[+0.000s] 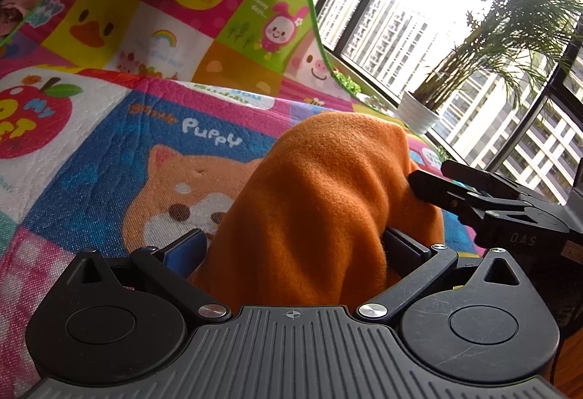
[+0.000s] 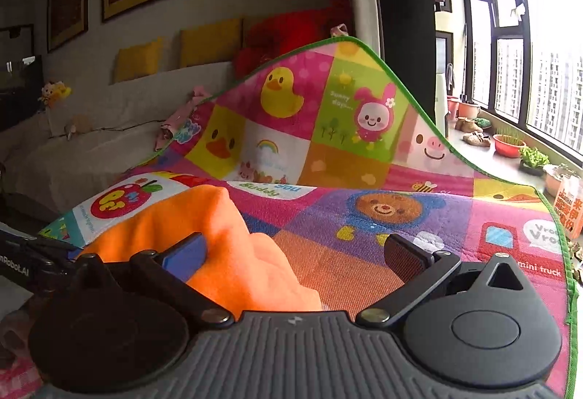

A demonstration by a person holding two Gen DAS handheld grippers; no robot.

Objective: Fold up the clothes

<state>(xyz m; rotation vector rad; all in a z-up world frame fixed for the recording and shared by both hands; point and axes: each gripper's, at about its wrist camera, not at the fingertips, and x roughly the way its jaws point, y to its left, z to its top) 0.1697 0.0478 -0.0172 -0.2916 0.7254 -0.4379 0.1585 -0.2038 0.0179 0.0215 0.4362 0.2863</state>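
On the cartoon-printed play mat (image 1: 109, 158), an orange fleece garment (image 1: 320, 202) rises in a bunched hump between the two grippers. In the left wrist view the cloth fills the space between the left gripper's (image 1: 295, 253) fingers, draping over and past them, so the tongs stand spread with fabric piled inside; whether they truly pinch it I cannot tell. The right gripper (image 1: 430, 186) comes in from the right in that same view, its two black fingers close together and touching the side of the hump.

From the right wrist view, however, the right gripper's fingers stand wide apart: the blue-padded left finger (image 2: 186, 255) presses against the orange cloth, while the other finger (image 2: 404, 258) is clear over the mat, nothing caught between them.

The mat's far edge, trimmed in green, curls up against a white sofa (image 2: 91, 144) with yellow cushions (image 2: 209, 42). Beyond, a potted palm (image 1: 503, 45) stands at a tall window (image 1: 419, 34).
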